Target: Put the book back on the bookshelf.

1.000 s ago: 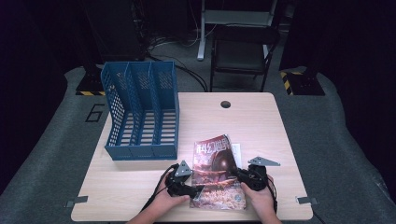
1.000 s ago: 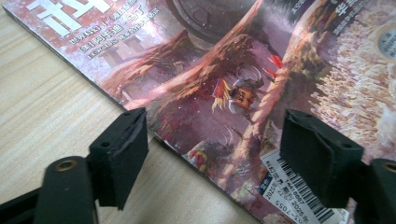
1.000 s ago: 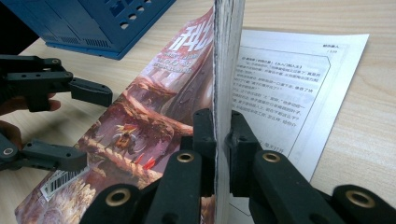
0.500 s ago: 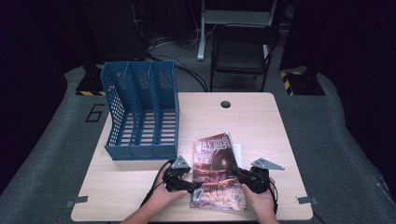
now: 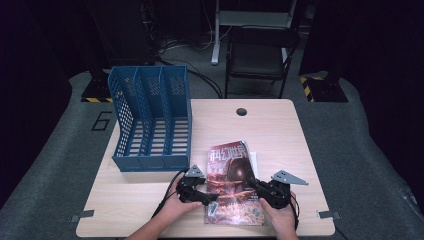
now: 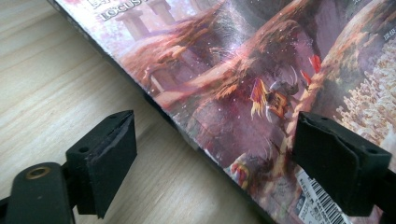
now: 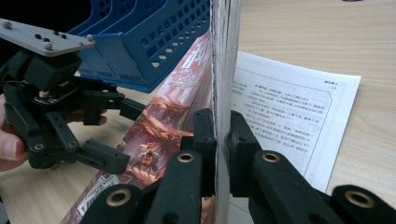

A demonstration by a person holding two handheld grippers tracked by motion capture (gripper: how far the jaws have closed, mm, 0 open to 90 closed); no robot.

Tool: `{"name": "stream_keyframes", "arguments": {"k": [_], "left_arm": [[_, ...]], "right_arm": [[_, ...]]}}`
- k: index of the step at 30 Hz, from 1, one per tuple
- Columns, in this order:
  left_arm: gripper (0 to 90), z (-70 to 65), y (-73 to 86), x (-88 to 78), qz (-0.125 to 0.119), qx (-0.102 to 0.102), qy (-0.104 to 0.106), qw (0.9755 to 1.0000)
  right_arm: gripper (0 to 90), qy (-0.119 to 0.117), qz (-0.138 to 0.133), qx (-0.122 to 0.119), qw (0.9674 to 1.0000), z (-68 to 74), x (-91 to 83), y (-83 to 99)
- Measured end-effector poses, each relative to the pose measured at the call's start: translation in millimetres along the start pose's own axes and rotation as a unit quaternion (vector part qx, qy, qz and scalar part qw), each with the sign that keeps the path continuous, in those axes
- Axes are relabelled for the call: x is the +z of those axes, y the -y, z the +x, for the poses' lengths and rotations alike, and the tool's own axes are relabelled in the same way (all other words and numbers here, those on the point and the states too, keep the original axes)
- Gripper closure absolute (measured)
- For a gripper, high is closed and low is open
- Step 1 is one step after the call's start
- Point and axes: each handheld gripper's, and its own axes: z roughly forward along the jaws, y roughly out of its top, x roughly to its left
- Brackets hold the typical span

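Near edge of the counter (image 5: 150, 200): both grippers work at a magazine (image 5: 232, 185) that lies between the person's hands.
Magazine: glossy cover with reddish fantasy artwork; near part of the counter, right of centre. Its right edge is raised, as the right gripper view shows the page edges (image 7: 224, 70) standing upright between the jaws.
Right gripper (image 5: 261, 186): jaws pressed tight together on the magazine's right edge, one jaw on the cover side and one on the underside.
Left gripper (image 5: 211, 197): jaws spread wide and have just been opening. In the left gripper view the magazine's left edge (image 6: 187, 135) runs between them, one jaw over the bare wood and the other over the cover beside the barcode (image 6: 322, 203); neither pad presses on it.
Printed sheet (image 7: 289, 116): white page of text flat on the counter under the lifted magazine, showing at its right side.
File rack (image 5: 150, 120): blue, three compartments, lattice walls, standing on the far left part of the counter, just left of the magazine's far corner and apart from it.
Hands: left hand (image 5: 172, 210) and right hand (image 5: 280, 220) come in from the near edge, each around its gripper.
Chair (image 5: 257, 55): dark, beyond the far edge of the counter.
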Motion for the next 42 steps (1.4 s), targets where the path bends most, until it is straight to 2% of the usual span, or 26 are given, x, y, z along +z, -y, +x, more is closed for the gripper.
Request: {"name": "stream_keyframes", "arguments": {"k": [2,3,10,13,17,25,33,37,39,42], "left_arm": [[13.7,-1.3,-0.4,1.4,-0.002,-0.005,0.007,1.0],[13.6,-1.1,-0.7,2.1,-0.002,0.001,0.008,1.0],[13.4,-2.0,-3.3,6.3,-0.002,0.003,0.027,0.9996],[13.0,-0.7,-4.8,7.4,0.0,0.006,0.028,0.9996],[9.2,-0.2,-7.9,11.8,-0.002,0.011,0.029,0.9995],[5.6,-0.3,-16.5,20.6,0.01,0.018,0.049,0.9986],[6.6,0.8,-17.7,21.6,0.007,0.017,0.046,0.9987],[10.1,2.4,-17.4,20.5,0.0,0.004,0.045,0.999],[12.1,4.5,-17.6,19.1,0.005,0.007,0.047,0.9989],[17.0,5.8,-17.1,18.6,-0.005,-0.01,0.045,0.9989]], "right_arm": [[85.1,-0.001,-0.002,0.002,1.0,1.4,-1.2,-0.5],[85.1,-0.003,-0.003,-0.001,1.0,1.4,-1.5,-0.6],[85.1,-0.011,-0.009,0.001,0.9999,3.3,-2.1,-1.0],[85.1,-0.015,-0.011,0.001,0.9998,4.3,-3.0,-1.4],[85.1,-0.026,-0.015,-0.004,0.9995,5.1,-3.2,-2.4],[85.0,-0.043,-0.018,-0.007,0.9989,5.0,-2.4,-3.0],[84.8,-0.032,-0.011,0.002,0.9994,2.0,-0.3,-2.0],[84.5,-0.028,-0.006,-0.001,0.9996,0.2,1.7,-1.4],[83.9,-0.023,-0.003,-0.01,0.9997,-0.9,3.1,-1.5],[83.0,-0.013,0.01,-0.013,0.9998,-2.6,5.5,-1.8]]}}
